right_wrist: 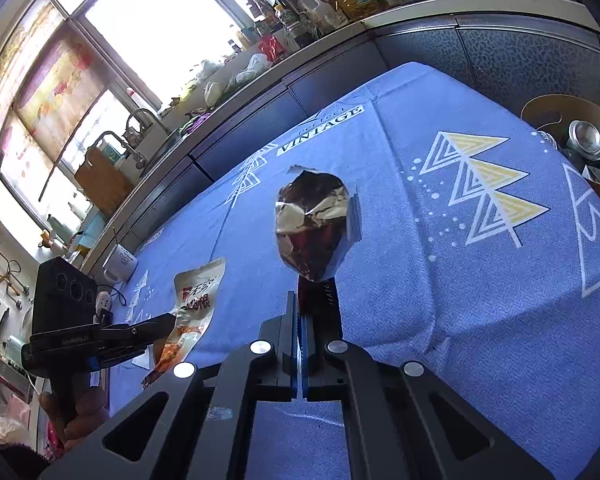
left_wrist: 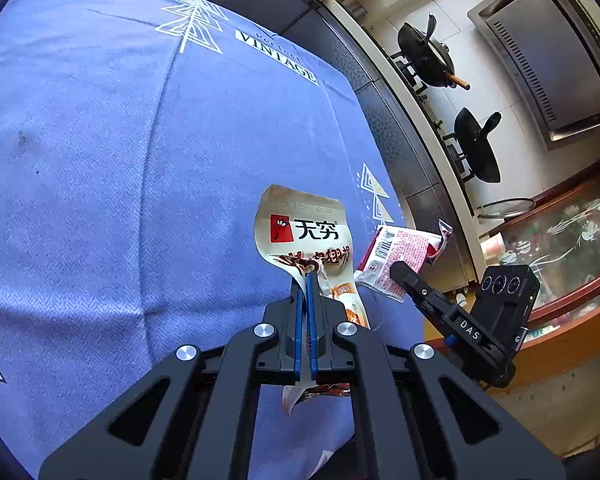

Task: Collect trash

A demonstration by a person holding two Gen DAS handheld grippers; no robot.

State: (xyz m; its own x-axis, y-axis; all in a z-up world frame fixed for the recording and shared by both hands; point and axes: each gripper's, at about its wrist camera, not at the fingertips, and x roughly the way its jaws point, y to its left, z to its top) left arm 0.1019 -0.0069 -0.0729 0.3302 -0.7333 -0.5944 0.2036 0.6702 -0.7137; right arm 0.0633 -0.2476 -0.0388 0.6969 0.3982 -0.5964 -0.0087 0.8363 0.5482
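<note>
Two wrappers, each held clear of the table

Left gripper (left_wrist: pixel 307 280) clamped a glossy cream snack pouch (left_wrist: pixel 304 232), curled and torn; right gripper (right_wrist: pixel 300 300) pinched a crumpled red foil wrapper (right_wrist: pixel 312 220), silver-lined; both hung above the table's (left_wrist: pixel 100 160) blue herringbone-weave cloth.

Blue tablecloth (left_wrist: pixel 100 180), two black woks (left_wrist: pixel 426 54) on stove, sunlit window (right_wrist: pixel 140 20).
</note>
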